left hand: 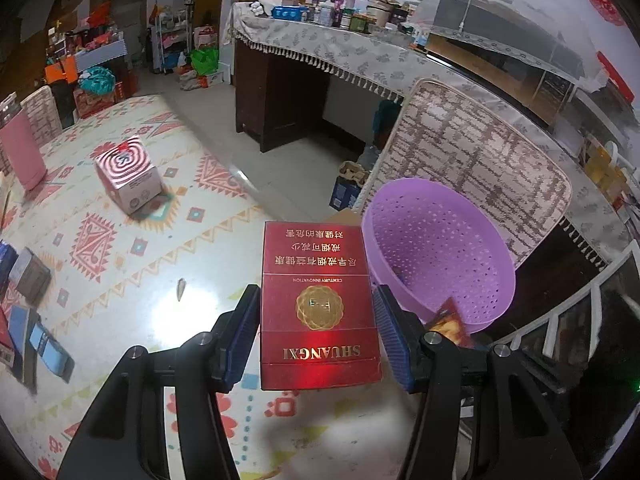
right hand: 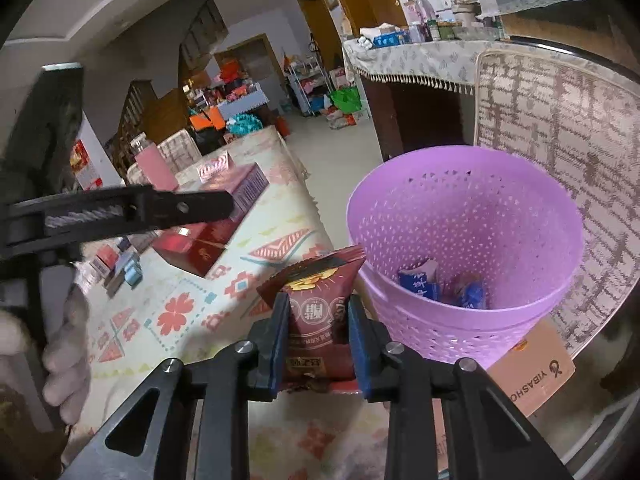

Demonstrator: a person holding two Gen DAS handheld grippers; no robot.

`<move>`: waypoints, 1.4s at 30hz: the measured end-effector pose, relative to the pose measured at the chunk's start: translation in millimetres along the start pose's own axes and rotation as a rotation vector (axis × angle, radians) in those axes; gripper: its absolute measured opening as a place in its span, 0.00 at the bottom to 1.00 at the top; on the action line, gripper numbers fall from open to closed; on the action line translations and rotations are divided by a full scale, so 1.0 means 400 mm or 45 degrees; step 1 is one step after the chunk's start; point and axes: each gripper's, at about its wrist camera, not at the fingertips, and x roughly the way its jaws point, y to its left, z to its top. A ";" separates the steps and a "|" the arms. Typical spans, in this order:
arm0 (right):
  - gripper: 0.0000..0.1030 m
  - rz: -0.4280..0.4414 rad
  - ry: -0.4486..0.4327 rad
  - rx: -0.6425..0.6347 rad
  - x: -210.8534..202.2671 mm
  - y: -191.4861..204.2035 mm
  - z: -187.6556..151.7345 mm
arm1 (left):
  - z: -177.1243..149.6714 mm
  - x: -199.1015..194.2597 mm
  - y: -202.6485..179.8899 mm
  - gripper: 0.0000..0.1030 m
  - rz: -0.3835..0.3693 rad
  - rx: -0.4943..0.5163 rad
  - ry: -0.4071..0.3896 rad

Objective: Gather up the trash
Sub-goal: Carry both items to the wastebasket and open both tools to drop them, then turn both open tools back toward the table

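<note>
now the right gripper (right hand: 318, 330) is clamped on a snack wrapper (right hand: 320, 304); the purple basket (right hand: 464, 332) lies at two o'clock, just beside — nearer this hand; the left gripper (left hand: 316, 328) grips a red cigarette pack (left hand: 318, 300), long axis toward twelve.

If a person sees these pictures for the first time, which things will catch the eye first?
First the purple basket, perforated, standing at the table's edge with blue wrappers at its bottom. Next the red cigarette box clamped in the left tool, beside the basket. Then the dark red snack packet pinched in the right tool, just before the basket's rim.
</note>
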 end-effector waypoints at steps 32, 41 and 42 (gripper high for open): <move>0.84 -0.245 -0.282 0.051 -0.100 -0.129 0.116 | -0.029 -0.022 0.008 0.79 0.026 -0.002 0.004; 0.84 0.003 -0.064 0.069 -0.005 -0.015 0.095 | -0.143 -0.159 0.307 0.79 0.235 -0.264 -0.013; 0.84 0.028 -0.039 0.049 0.011 0.013 0.091 | -0.156 -0.181 0.347 0.79 0.271 -0.304 -0.025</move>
